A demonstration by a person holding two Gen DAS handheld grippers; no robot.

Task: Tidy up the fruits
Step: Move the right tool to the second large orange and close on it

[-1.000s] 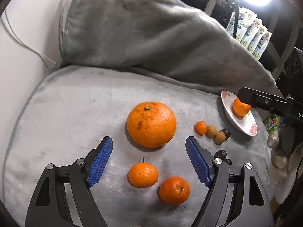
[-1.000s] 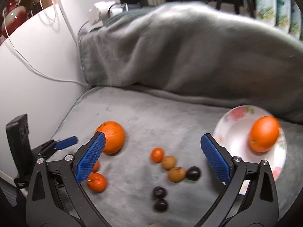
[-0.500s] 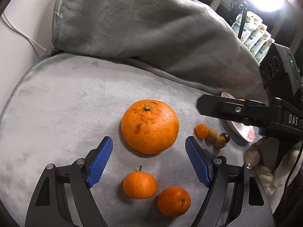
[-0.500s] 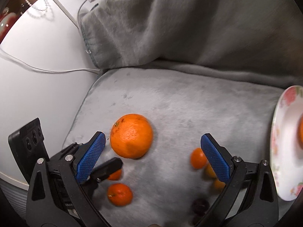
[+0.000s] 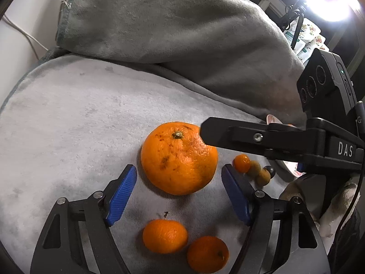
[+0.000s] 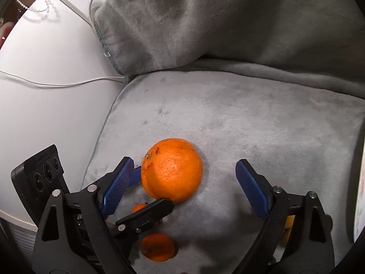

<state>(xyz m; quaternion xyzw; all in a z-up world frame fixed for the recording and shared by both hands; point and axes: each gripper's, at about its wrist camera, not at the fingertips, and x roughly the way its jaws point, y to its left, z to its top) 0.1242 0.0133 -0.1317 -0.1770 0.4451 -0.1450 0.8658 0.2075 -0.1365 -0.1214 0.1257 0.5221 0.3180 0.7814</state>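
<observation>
the big orange [image 5: 179, 158] sits mid-blanket [image 5: 68, 125], stem up and tipped away, between the left gripper [image 5: 179, 190], whose jaws have just been narrowing yet stand apart. two small oranges [image 5: 164, 236] lie nearer, little fruits [image 5: 254, 169] rightward. the right gripper [image 6: 182, 182], jaws just narrowing but apart, crosses the orange's right side; bare blanket lies left.

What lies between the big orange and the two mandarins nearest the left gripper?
Only bare grey blanket, in the left wrist view: the big orange sits apart from both mandarins.
</observation>
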